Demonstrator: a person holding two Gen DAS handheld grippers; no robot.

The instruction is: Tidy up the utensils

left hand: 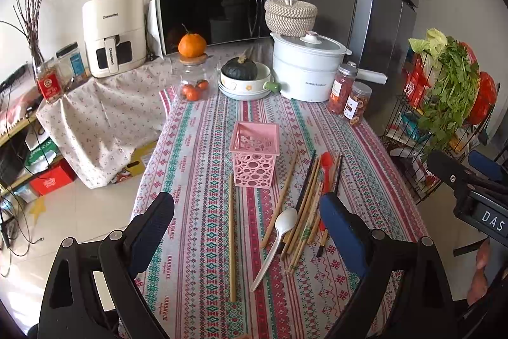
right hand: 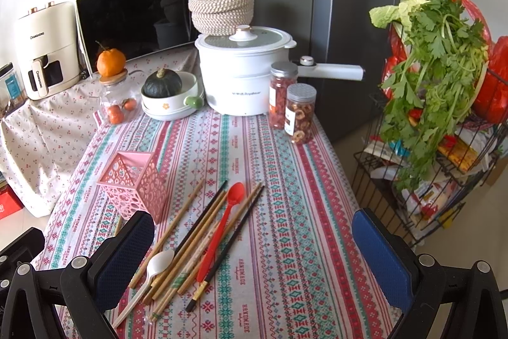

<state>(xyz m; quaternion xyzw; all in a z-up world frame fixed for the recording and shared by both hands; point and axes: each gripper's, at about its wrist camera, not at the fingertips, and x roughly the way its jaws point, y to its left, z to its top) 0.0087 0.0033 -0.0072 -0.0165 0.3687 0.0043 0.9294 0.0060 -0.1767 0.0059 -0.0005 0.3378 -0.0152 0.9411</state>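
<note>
Here both tools, left (left hand: 246, 213) and right (right hand: 254, 247), are held apart and empty; several overlapping chopsticks (right hand: 190, 231) could be dragged together, or the light pink basket (right hand: 135, 180) tipped.

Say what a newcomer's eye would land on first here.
Likely the pink basket standing empty mid-table on the striped cloth, with chopsticks, a red spoon and a white spoon scattered beside it. Both grippers, left and right, hover open.

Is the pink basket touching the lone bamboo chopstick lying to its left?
Apart. In the left wrist view, a strip of tablecloth shows between the pink basket and the lone chopstick along its left side.
</note>
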